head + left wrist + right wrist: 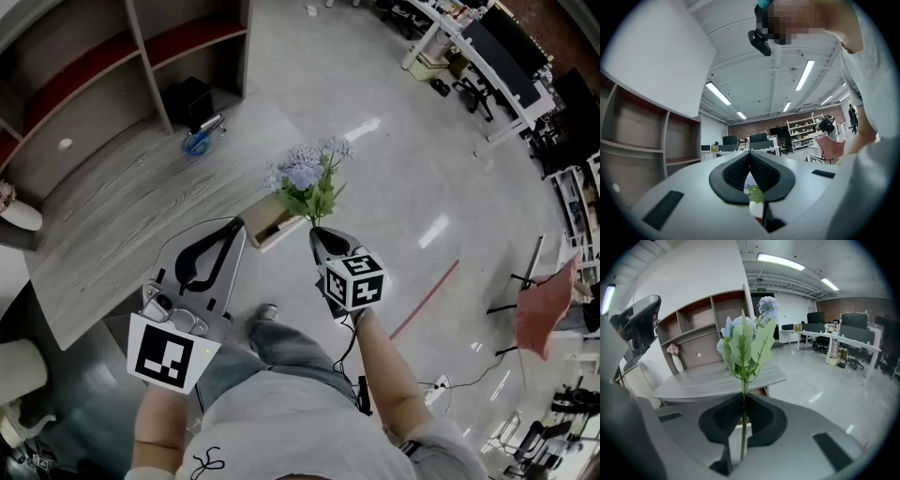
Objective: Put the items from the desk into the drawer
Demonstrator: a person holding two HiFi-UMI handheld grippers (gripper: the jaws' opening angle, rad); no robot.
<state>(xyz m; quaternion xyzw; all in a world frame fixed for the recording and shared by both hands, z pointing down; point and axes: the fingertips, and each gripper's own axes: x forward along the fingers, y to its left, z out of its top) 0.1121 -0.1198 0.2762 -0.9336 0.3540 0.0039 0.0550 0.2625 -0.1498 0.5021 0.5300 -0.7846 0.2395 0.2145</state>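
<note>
Flowers (305, 174), an artificial sprig, should handle light but floppy, with petals and leaves easily crushed, so the thin, stiffer stem (743, 380) is the place to hold; the left tongs (233, 229) are clenched on nothing, beside the bench (131, 202); the open drawer (269, 225) shows at the bench edge; the sprig stands upright, apparently over it, its stem pinched low in the right tongs (316, 232), likely ready for lowering in.

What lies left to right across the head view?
White vase → small blue object on the grey wooden desk → pale blue artificial flowers with green leaves → pink chair.
</note>
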